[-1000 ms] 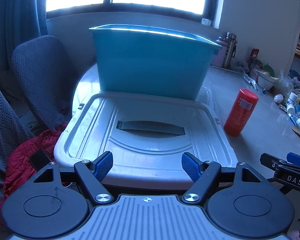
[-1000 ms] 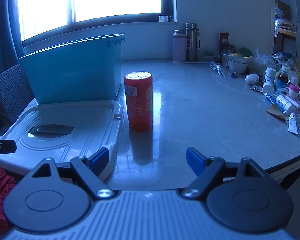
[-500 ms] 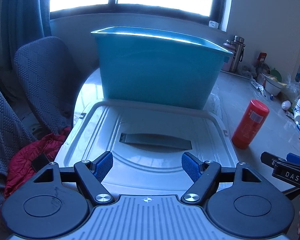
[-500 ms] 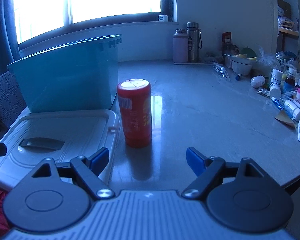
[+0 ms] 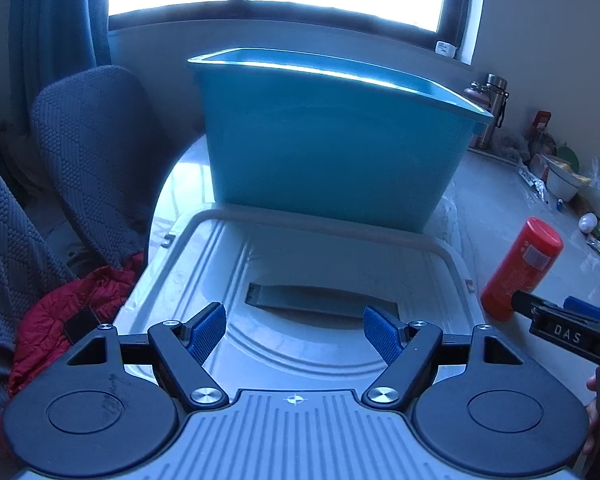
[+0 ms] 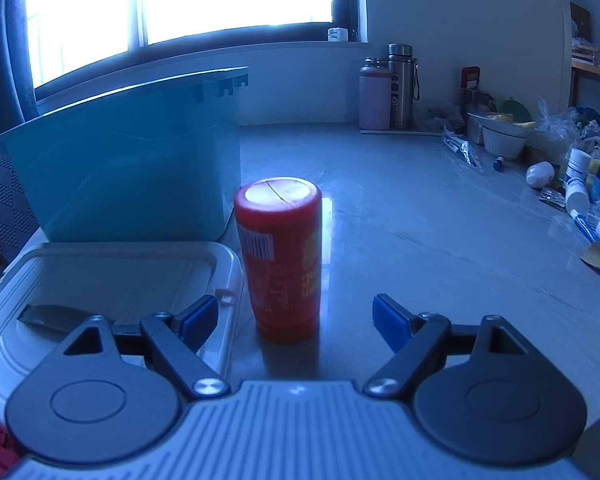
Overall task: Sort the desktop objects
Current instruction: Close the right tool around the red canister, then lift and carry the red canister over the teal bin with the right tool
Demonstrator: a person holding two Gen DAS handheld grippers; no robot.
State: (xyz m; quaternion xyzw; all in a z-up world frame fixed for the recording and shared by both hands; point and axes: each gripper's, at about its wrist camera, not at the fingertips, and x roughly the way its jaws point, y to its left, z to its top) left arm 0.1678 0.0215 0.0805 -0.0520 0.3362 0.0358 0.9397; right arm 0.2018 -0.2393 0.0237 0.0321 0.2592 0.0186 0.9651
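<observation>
Red canister point(image 6: 280, 256) stands upright on the grey table point(image 6: 440, 220), just beside the white bin lid point(image 5: 300, 280) and near the teal storage bin point(image 5: 332, 140). Right gripper point(image 6: 294, 320) sits close in front of the canister, jaws wide apart, pads clear of it, holding nothing. Left gripper point(image 5: 294, 332) hangs over the lid near its dark handle point(image 5: 320, 300), jaws apart, empty.
</observation>
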